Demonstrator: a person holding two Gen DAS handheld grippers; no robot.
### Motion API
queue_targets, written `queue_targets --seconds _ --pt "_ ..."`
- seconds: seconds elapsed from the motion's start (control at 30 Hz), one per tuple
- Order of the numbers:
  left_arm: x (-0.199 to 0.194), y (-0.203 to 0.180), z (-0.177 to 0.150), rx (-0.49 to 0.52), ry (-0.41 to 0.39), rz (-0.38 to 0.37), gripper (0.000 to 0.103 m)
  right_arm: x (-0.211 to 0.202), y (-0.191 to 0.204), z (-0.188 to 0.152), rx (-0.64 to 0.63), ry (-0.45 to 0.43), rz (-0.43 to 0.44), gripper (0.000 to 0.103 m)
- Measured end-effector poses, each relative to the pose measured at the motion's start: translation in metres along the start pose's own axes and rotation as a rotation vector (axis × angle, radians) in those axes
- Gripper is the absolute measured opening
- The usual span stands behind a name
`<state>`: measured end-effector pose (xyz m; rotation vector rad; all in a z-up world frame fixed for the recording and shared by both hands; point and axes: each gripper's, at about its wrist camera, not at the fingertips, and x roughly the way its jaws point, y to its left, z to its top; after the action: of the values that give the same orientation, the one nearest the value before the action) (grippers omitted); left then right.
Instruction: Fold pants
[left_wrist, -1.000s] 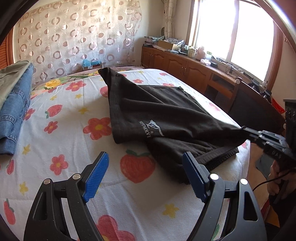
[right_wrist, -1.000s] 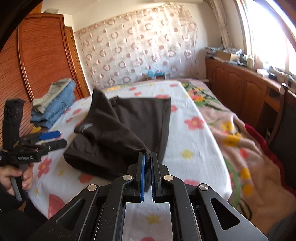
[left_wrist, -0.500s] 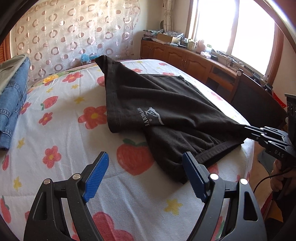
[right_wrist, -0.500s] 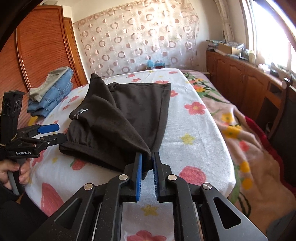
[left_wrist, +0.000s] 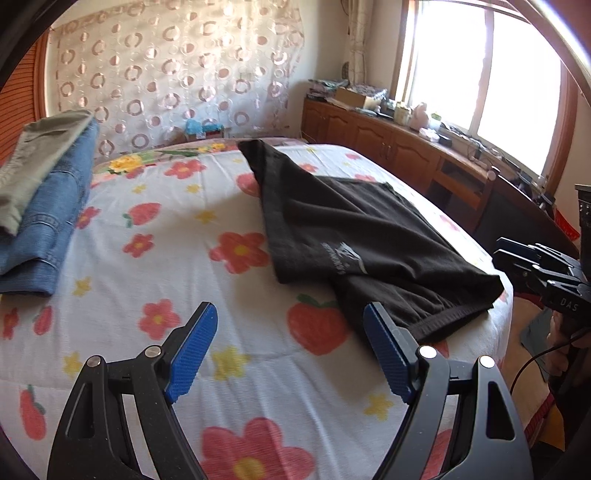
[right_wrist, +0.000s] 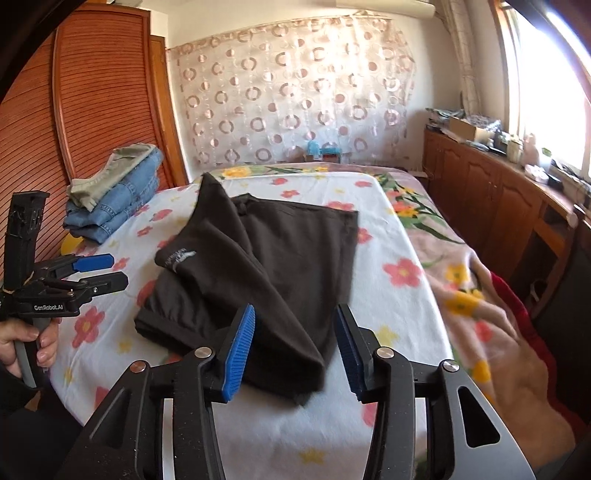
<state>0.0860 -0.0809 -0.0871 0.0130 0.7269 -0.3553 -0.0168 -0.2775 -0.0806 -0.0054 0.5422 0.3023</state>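
Dark brown pants (left_wrist: 354, 236) lie folded over on the flowered bed sheet (left_wrist: 155, 258), a white logo facing up. In the right wrist view the pants (right_wrist: 266, 266) lie just ahead of my right gripper (right_wrist: 295, 347), which is open with the near fold corner between its blue pads, not gripped. My left gripper (left_wrist: 291, 350) is open and empty above the sheet, left of the pants' waistband edge. The left gripper also shows in the right wrist view (right_wrist: 99, 273), and the right gripper shows in the left wrist view (left_wrist: 517, 258).
A stack of folded jeans with a grey-green garment on top (left_wrist: 40, 206) sits at the bed's left side, also in the right wrist view (right_wrist: 114, 195). A wooden cabinet (left_wrist: 399, 147) runs under the window on the right. A wooden wardrobe (right_wrist: 74, 110) stands on the left.
My right gripper has opened and let go of the pants' corner, which now rests on the bed. My left gripper has stayed open and pulled back slightly to the left.
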Motion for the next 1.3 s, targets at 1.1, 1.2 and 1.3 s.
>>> queue_targets --seconds 1.1,1.2,1.3 --pt "-0.039 0.059 0.008 -0.079 -0.095 0.115 0.082 0.127 0.052 0.076 -0.249 0.208 0.306 0.057" --pt "-0.039 0.06 0.007 -0.079 -0.094 0.117 0.082 0.128 0.062 0.076 -0.285 0.214 0.332 0.057" --pt "-0.039 0.061 0.007 -0.078 -0.094 0.116 0.082 0.135 0.07 0.073 -0.33 0.233 0.327 0.057"
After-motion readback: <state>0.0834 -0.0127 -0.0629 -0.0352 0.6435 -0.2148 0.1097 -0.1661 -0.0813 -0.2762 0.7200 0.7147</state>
